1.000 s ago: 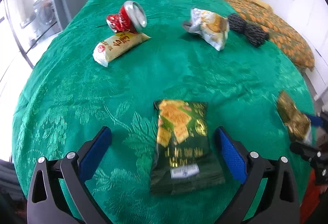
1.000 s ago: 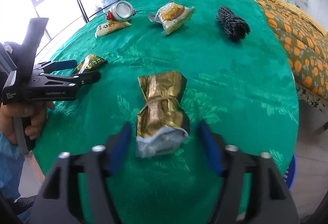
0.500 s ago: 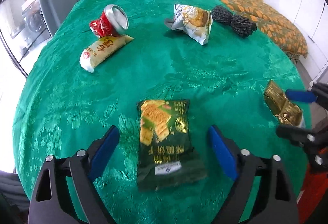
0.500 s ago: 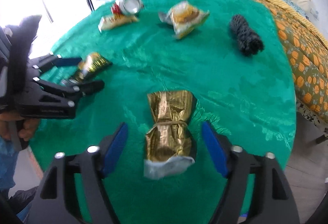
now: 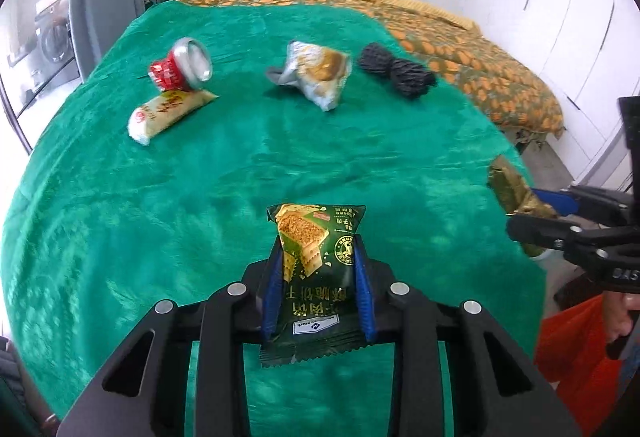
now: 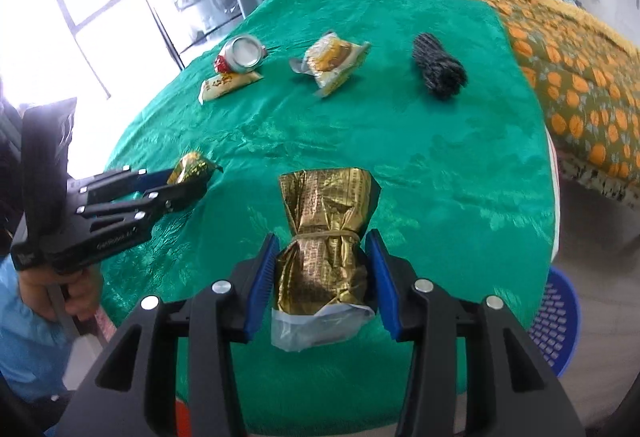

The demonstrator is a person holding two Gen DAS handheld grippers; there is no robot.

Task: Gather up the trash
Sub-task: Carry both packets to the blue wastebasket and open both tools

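Both packets, which lay flat between wide-spread fingers a second ago, are now pinched. On the left gripper (image 5: 316, 269) the jaws have just been closing, and its blue fingers (image 5: 273, 289) squeeze the green cracker packet (image 5: 316, 265), whose long axis runs straight ahead, its top away from the camera; its printed characters are too small to read. Fingers of the right gripper (image 6: 322, 273) have closed onto the gold wrapper (image 6: 324, 237), long axis also forward, above the green tabletop (image 6: 440, 157).
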